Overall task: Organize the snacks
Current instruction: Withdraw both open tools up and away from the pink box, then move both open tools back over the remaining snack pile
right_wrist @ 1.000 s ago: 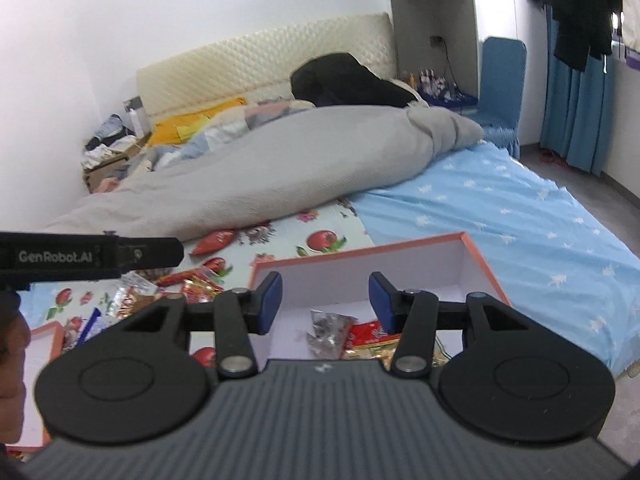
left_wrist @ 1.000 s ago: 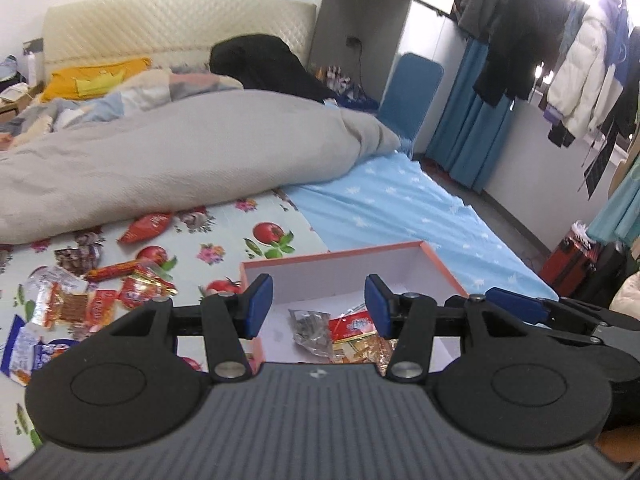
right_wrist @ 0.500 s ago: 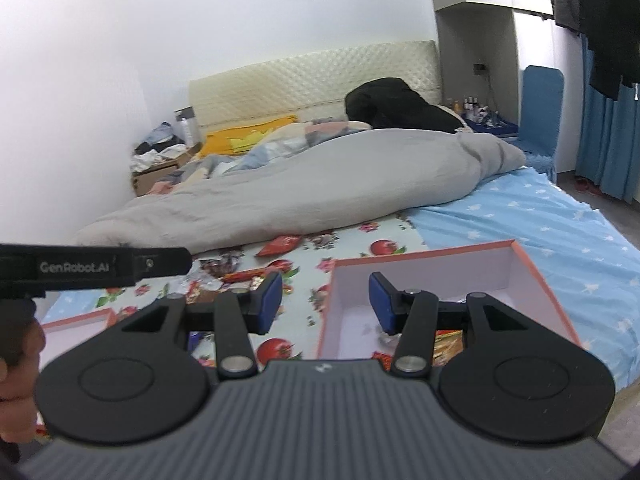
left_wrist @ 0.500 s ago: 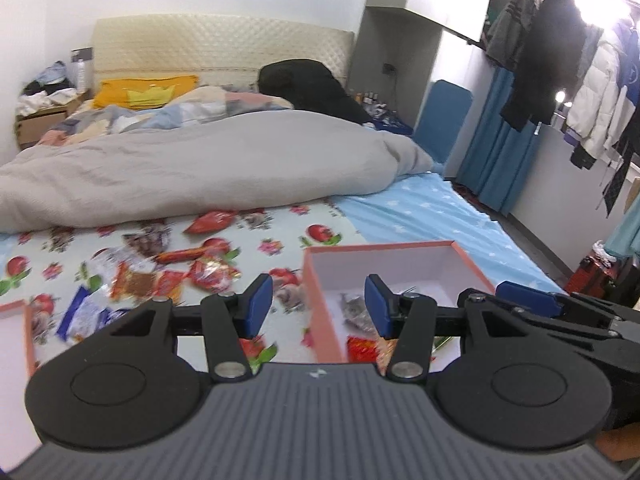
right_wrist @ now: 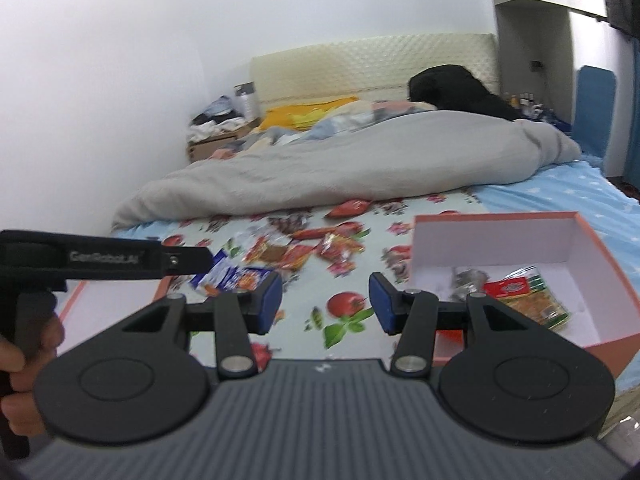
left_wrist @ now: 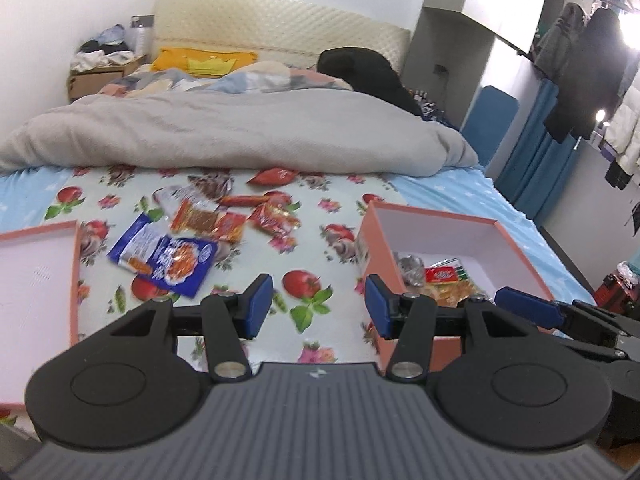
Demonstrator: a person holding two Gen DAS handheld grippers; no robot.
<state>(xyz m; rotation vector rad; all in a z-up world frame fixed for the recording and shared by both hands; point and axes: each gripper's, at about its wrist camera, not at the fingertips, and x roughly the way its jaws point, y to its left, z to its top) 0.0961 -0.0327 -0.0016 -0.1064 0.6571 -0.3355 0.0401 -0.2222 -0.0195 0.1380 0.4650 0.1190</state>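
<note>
Both grippers hang empty over the flowered cloth (left_wrist: pixel 308 240); the left gripper (left_wrist: pixel 316 306) has its blue pads apart with nothing between them, and the right gripper (right_wrist: pixel 325 304) stands the same, apart and bare. The loose snacks (left_wrist: pixel 224 220) lie in a heap on the cloth, far and left of both grippers; a blue packet (left_wrist: pixel 168 258) is the nearest of them, with orange and red packets just beyond it. The open box (left_wrist: pixel 452 248) sits at the right, already holding a few packets at its near side; a 2nd tray (left_wrist: pixel 36 280) lies at the left edge.

The step in hand is likely reaching for the next snack; to do it well, come down over 1 packet only, line the pads across its short side, and close on a crimped edge, since flat foil slides and the soft bedding gives way under pressure.

The packets overlap, so a careless pinch may lift 2 at once; the box's near wall stands between heap and contents; the grey duvet (left_wrist: pixel 240 136) lies well beyond and hinders nothing.
</note>
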